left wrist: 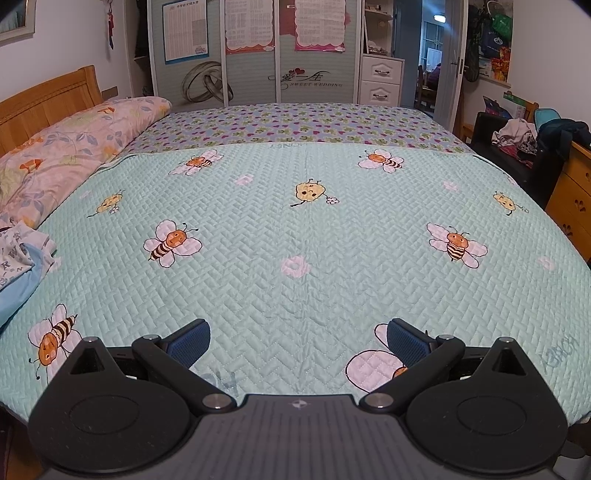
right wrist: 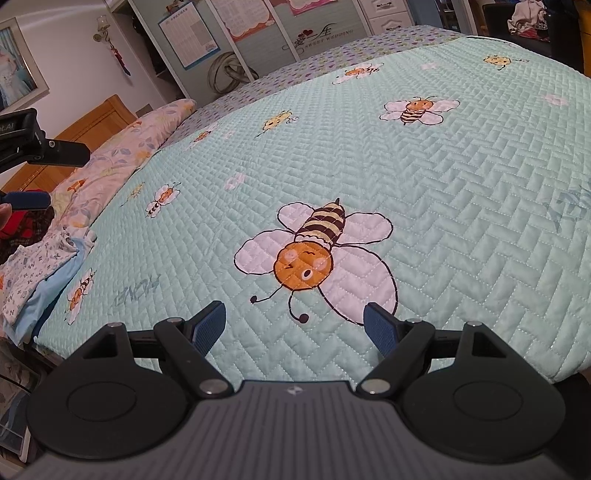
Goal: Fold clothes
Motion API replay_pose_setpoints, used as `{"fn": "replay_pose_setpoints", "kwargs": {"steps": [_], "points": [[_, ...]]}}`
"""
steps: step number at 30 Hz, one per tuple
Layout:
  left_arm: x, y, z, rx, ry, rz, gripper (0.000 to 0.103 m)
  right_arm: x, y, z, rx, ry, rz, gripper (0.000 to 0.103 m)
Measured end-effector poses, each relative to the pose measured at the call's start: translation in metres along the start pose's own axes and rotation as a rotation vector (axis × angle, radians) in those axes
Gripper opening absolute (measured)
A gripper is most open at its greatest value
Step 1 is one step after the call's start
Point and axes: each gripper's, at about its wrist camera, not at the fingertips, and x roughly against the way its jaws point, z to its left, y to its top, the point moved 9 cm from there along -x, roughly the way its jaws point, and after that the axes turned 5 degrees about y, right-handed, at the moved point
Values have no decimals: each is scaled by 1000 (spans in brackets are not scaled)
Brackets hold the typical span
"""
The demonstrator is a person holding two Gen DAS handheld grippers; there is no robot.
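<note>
The wardrobe door has the words "SWEET WEDDING" in grey letters under two small red hearts, and above them some bigger curly signs — too fancy to read. The same words show on the door in the right wrist view. Paper charts hang on the wardrobe, but their print is too tiny to read. The folded cloth at the bed's edge is full of scattered letters — W, R, N, K. The green blanket has faint grey writing, seen upside down and unclear.
</note>
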Motion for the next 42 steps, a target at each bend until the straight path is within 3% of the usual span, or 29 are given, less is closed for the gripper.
{"fn": "replay_pose_setpoints", "kwargs": {"steps": [42], "points": [[-3, 0, 0, 7, -10, 14, 102, -3, -4, 5, 12, 3, 20, 83]]}}
